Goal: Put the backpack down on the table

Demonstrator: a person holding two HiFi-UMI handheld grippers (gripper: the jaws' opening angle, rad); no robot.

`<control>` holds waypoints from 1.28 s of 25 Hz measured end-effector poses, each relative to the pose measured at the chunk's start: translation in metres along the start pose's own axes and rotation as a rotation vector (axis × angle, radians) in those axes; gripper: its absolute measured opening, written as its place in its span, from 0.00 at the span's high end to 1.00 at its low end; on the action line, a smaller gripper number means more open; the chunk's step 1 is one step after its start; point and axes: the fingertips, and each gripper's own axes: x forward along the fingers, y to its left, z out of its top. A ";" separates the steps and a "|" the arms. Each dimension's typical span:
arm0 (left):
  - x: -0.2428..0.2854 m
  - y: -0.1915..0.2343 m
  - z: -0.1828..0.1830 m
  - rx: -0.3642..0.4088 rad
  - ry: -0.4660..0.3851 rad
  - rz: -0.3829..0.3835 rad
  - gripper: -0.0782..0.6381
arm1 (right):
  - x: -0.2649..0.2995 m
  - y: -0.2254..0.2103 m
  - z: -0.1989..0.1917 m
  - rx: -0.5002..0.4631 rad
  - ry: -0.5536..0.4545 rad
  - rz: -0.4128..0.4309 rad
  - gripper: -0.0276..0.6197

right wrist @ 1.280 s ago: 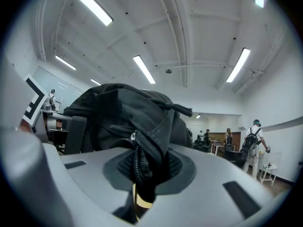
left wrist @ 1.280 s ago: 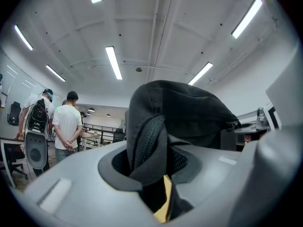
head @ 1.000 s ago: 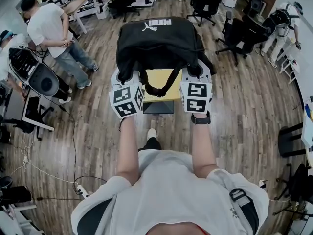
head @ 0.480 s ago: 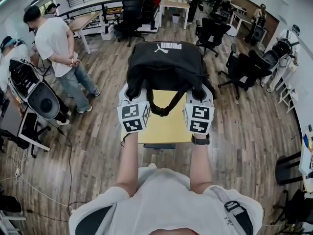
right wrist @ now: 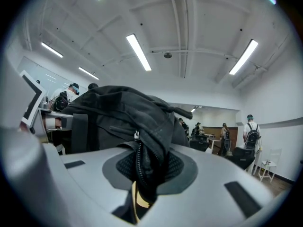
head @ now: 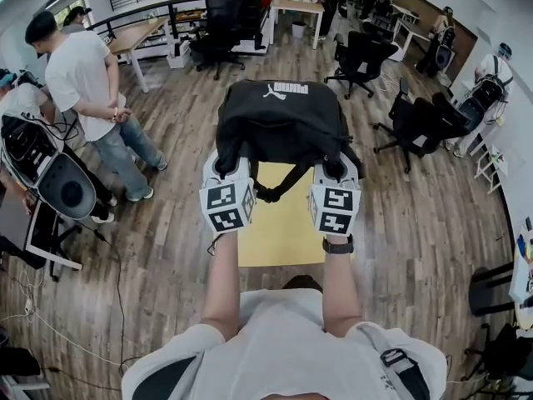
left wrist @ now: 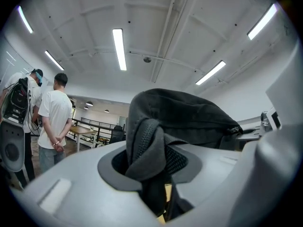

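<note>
A black backpack [head: 281, 122] with a white logo hangs in the air in front of me, held up by both grippers. My left gripper [head: 229, 167] is shut on the backpack's left side; black fabric [left wrist: 151, 150] is bunched between its jaws. My right gripper [head: 333, 169] is shut on the right side, pinching a zipped edge [right wrist: 144, 167]. A strap loop [head: 268, 192] dangles between the two grippers. Below them a small yellow-topped table [head: 283, 232] shows, its far part hidden under the backpack.
A person in a white shirt [head: 79, 73] stands at the left beside equipment on stands [head: 50, 182]. Black office chairs [head: 416, 123] sit at the right and back, and desks [head: 150, 36] line the far side. The floor is wooden.
Both grippers have carried the backpack forward across the room. The yellow table now lies directly beneath the grippers and shows more of its top.
</note>
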 end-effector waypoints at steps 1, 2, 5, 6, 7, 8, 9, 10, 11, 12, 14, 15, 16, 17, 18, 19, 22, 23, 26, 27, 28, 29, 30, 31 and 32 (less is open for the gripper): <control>0.005 0.003 -0.005 -0.008 0.007 0.004 0.72 | 0.004 0.002 -0.004 -0.002 0.008 0.002 0.86; 0.010 0.003 -0.010 -0.012 0.016 0.006 0.72 | 0.009 0.001 -0.008 -0.001 0.015 0.003 0.86; 0.030 -0.005 -0.031 -0.014 0.059 -0.008 0.72 | 0.025 -0.013 -0.029 0.016 0.055 0.003 0.85; 0.037 -0.007 -0.039 -0.013 0.077 -0.013 0.72 | 0.032 -0.017 -0.037 0.021 0.073 0.003 0.85; 0.044 -0.008 -0.047 -0.013 0.094 -0.014 0.72 | 0.039 -0.020 -0.045 0.026 0.091 0.007 0.86; 0.050 -0.007 -0.055 -0.013 0.110 -0.013 0.71 | 0.047 -0.022 -0.052 0.030 0.105 0.013 0.85; 0.057 -0.005 -0.062 -0.014 0.123 -0.008 0.71 | 0.056 -0.023 -0.059 0.033 0.117 0.022 0.85; 0.065 -0.003 -0.069 -0.017 0.134 0.000 0.71 | 0.065 -0.025 -0.066 0.035 0.128 0.033 0.85; 0.073 -0.002 -0.077 -0.021 0.146 0.011 0.71 | 0.075 -0.027 -0.073 0.037 0.139 0.046 0.85; 0.081 -0.002 -0.085 -0.025 0.161 0.021 0.71 | 0.084 -0.030 -0.080 0.039 0.152 0.057 0.85; 0.098 -0.002 -0.099 -0.033 0.196 0.033 0.71 | 0.102 -0.037 -0.092 0.044 0.180 0.070 0.85; 0.107 -0.002 -0.105 -0.035 0.214 0.036 0.71 | 0.111 -0.040 -0.097 0.046 0.194 0.076 0.85; 0.114 0.000 -0.110 -0.036 0.230 0.041 0.71 | 0.120 -0.041 -0.102 0.051 0.209 0.084 0.85; 0.122 0.004 -0.115 -0.037 0.245 0.047 0.71 | 0.129 -0.040 -0.108 0.057 0.222 0.093 0.85; 0.129 0.009 -0.121 -0.037 0.257 0.054 0.71 | 0.138 -0.039 -0.113 0.063 0.233 0.102 0.85; 0.137 0.012 -0.126 -0.039 0.267 0.061 0.71 | 0.147 -0.039 -0.118 0.066 0.243 0.110 0.84; 0.156 0.015 -0.148 -0.056 0.305 0.073 0.71 | 0.167 -0.043 -0.137 0.067 0.282 0.123 0.84; 0.160 0.015 -0.157 -0.062 0.321 0.074 0.71 | 0.171 -0.045 -0.144 0.069 0.299 0.126 0.84; 0.175 0.018 -0.181 -0.076 0.364 0.078 0.71 | 0.188 -0.047 -0.166 0.074 0.341 0.131 0.84; 0.181 0.020 -0.189 -0.078 0.378 0.078 0.71 | 0.195 -0.047 -0.173 0.076 0.353 0.131 0.84; 0.186 0.021 -0.197 -0.079 0.392 0.078 0.71 | 0.201 -0.048 -0.180 0.079 0.365 0.131 0.84; 0.190 0.022 -0.204 -0.079 0.406 0.077 0.71 | 0.206 -0.048 -0.187 0.083 0.378 0.132 0.84; 0.193 0.023 -0.211 -0.082 0.421 0.077 0.71 | 0.210 -0.047 -0.195 0.087 0.392 0.134 0.84; 0.195 0.024 -0.218 -0.089 0.434 0.079 0.71 | 0.213 -0.047 -0.202 0.091 0.405 0.137 0.84; 0.198 0.024 -0.224 -0.098 0.447 0.082 0.71 | 0.217 -0.047 -0.209 0.096 0.418 0.142 0.84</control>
